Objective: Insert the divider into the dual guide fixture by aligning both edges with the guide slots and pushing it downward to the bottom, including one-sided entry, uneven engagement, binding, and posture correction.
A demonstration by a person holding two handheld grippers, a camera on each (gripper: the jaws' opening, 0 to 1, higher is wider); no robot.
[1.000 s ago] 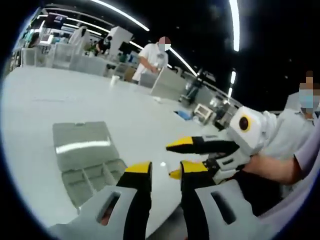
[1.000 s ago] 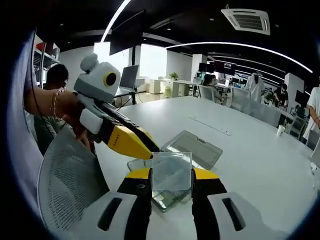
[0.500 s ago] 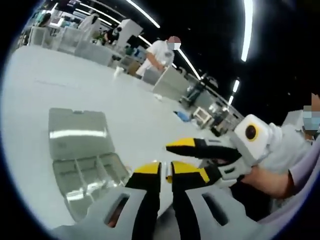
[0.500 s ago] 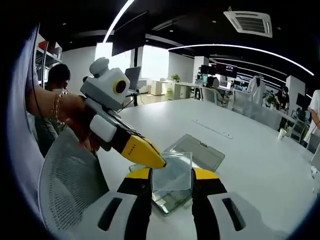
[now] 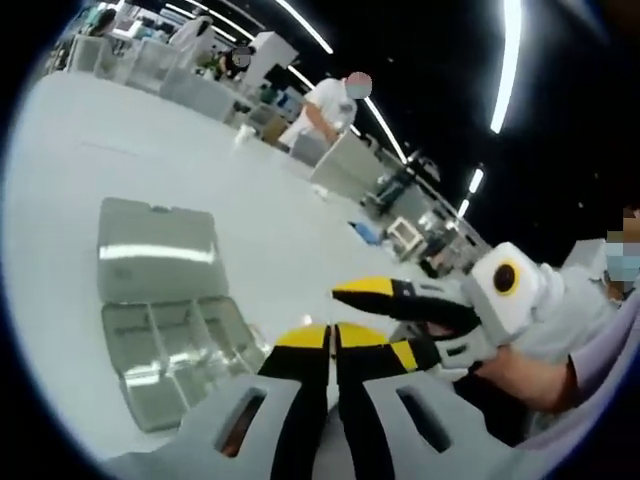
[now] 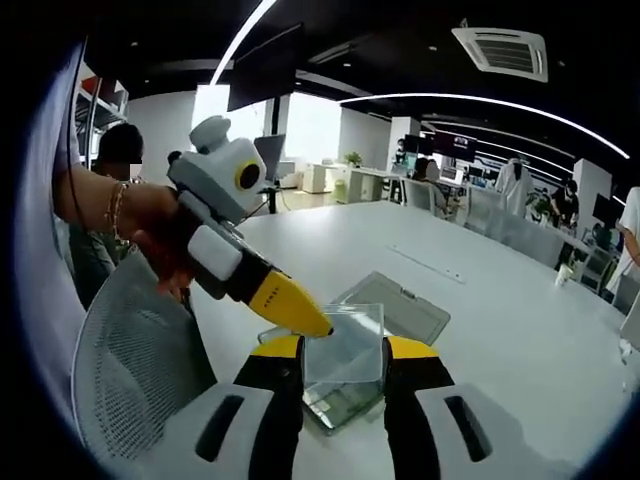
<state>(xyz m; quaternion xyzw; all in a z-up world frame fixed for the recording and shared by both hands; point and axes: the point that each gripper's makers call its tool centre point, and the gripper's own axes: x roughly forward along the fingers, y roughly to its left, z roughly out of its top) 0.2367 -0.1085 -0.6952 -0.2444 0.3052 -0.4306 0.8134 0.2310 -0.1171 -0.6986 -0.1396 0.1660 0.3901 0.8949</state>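
Left gripper [image 5: 331,338] now closed, divider [image 6: 343,344] held — box [image 5: 165,330] beneath

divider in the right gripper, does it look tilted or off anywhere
Nothing stands out. The clear divider sits square between the right gripper jaws, above the open compartment box on the white table. The left gripper tip is at its upper corner.
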